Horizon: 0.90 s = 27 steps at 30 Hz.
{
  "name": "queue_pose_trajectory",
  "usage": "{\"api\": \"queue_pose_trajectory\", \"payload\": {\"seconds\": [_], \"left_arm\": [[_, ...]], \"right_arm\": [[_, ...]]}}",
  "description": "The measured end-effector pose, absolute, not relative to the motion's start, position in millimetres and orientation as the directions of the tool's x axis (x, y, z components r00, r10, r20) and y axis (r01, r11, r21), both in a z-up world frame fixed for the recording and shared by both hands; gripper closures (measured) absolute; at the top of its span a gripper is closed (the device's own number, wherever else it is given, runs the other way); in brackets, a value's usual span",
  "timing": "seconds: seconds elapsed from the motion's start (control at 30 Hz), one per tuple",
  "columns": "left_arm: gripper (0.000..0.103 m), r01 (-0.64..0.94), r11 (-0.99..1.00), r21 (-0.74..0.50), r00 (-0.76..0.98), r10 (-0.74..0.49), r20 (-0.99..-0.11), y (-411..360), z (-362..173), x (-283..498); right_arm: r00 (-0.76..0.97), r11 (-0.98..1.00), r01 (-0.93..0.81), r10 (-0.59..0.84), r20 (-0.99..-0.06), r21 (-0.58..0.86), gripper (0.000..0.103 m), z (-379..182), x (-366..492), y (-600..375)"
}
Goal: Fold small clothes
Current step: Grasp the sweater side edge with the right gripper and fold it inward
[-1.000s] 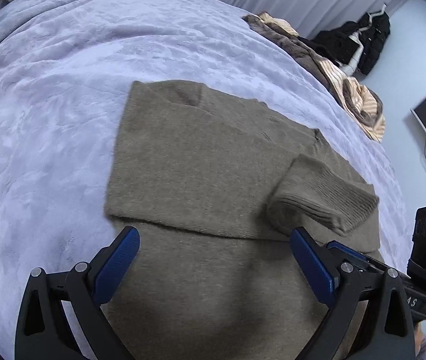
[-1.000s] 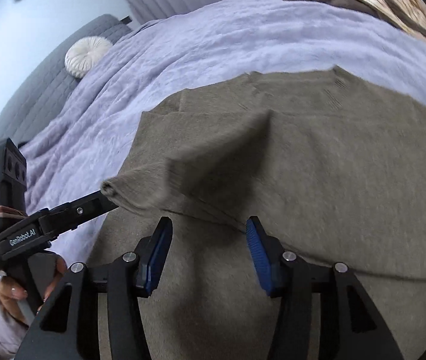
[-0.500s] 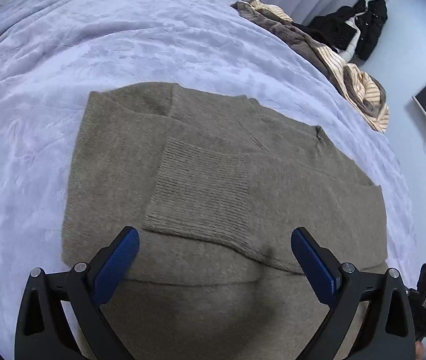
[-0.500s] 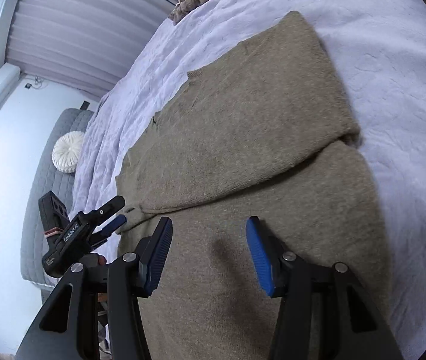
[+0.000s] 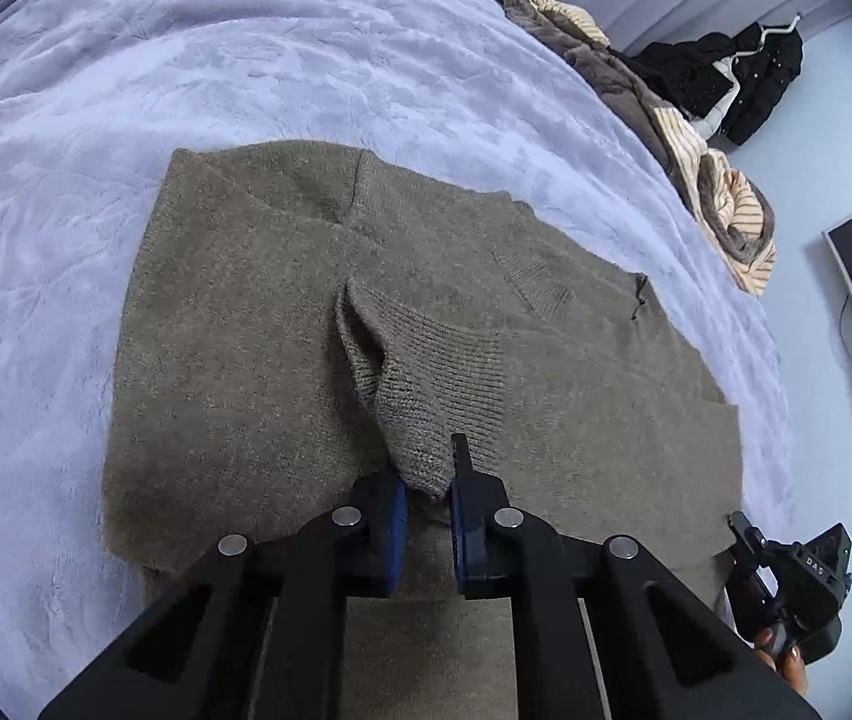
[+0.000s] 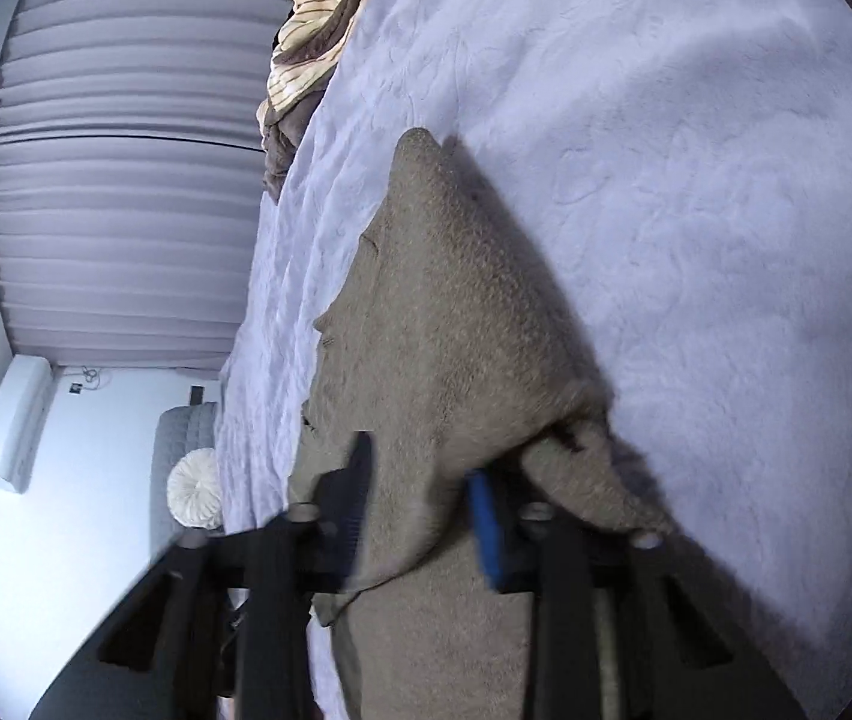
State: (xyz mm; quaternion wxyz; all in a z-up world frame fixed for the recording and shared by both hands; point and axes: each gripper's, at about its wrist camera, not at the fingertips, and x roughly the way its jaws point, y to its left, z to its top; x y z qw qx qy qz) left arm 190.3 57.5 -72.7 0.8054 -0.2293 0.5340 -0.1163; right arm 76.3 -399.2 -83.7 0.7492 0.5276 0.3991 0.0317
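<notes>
1. Left claw (image 5: 429, 495): seen at the bottom of the left wrist view, blue pads drawn together and clamped on the ribbed cuff (image 5: 414, 408) of a sleeve, which is lifted off the garment beneath.
2. Right claw (image 6: 420, 516): blurred in the right wrist view; fingers held somewhat apart with a raised fold of knit between them. Whether the fabric is gripped cannot be told.
3. Olive-brown sweater (image 5: 258, 324): spread flat on the bed, sleeve folded across the body. In the right wrist view its edge (image 6: 456, 300) is lifted into a ridge above the bed.
4. Bedspread (image 5: 186, 60): pale lilac, plush, lying under the sweater on all sides.
5. Heap of striped and brown clothes (image 5: 702, 180): located at the far edge of the bed, well apart from the sweater.
6. Black jacket (image 5: 744, 78): noted beyond the heap, against the wall.
7. Round white cushion (image 6: 195, 486): noted on a grey sofa beyond the bed.
</notes>
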Motion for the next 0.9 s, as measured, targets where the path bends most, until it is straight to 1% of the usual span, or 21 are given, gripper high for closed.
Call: {"api": "queue_pose_trajectory", "payload": {"seconds": [0.1,0.17,0.2,0.27,0.3,0.33,0.4,0.53,0.6,0.63,0.7,0.77,0.83,0.9], "left_arm": [[0.09,-0.019,0.837,-0.546,0.424,-0.488,-0.763,60,-67,175],[0.09,-0.003,0.854,-0.521,0.404,-0.475,-0.781,52,-74,169],[0.09,-0.002,0.875,-0.483,0.396,-0.443,-0.804,47,-82,168],[0.09,-0.012,0.879,-0.477,0.409,-0.431,-0.804,44,-90,164],[0.09,-0.016,0.875,-0.484,0.415,-0.435,-0.799,45,-91,163],[0.09,-0.02,0.869,-0.495,0.416,-0.443,-0.794,47,-89,163],[0.09,-0.009,0.871,-0.491,0.416,-0.443,-0.794,52,-83,164],[0.09,0.022,0.881,-0.473,0.425,-0.436,-0.793,56,-76,166],[0.09,0.025,0.883,-0.468,0.431,-0.432,-0.792,56,-72,167],[0.09,0.026,0.883,-0.469,0.433,-0.433,-0.791,56,-71,168],[0.09,0.031,0.884,-0.467,0.433,-0.433,-0.791,55,-68,168],[0.09,0.043,0.888,-0.458,0.432,-0.43,-0.793,55,-64,168],[0.09,0.05,0.892,-0.449,0.433,-0.424,-0.795,54,-60,170],[0.09,0.056,0.894,-0.444,0.439,-0.421,-0.794,54,-54,172]], "right_arm": [[0.721,0.585,0.263,0.409,-0.559,0.767,0.097,-51,80,-414],[0.708,0.644,0.237,0.399,-0.583,0.728,0.097,-46,83,-420],[0.679,0.655,0.237,0.417,-0.604,0.718,0.097,-52,87,-423],[0.607,0.678,0.282,0.422,-0.673,0.679,0.097,-74,88,-425],[0.571,0.67,0.302,0.442,-0.692,0.678,0.097,-87,88,-426],[0.572,0.64,0.309,0.466,-0.675,0.704,0.097,-97,83,-431],[0.611,0.573,0.305,0.495,-0.618,0.761,0.095,-100,72,-439],[0.622,0.562,0.28,0.511,-0.593,0.778,0.089,-93,56,-445],[0.65,0.562,0.288,0.479,-0.589,0.775,0.071,-88,47,-452],[0.673,0.543,0.293,0.468,-0.573,0.787,0.06,-88,42,-455],[0.706,0.479,0.295,0.473,-0.526,0.827,0.06,-90,34,-465],[0.701,0.465,0.297,0.486,-0.521,0.834,0.06,-92,34,-467],[0.667,0.536,0.293,0.479,-0.571,0.792,0.06,-90,37,-457],[0.624,0.643,0.282,0.441,-0.645,0.712,0.06,-85,42,-444]]}}
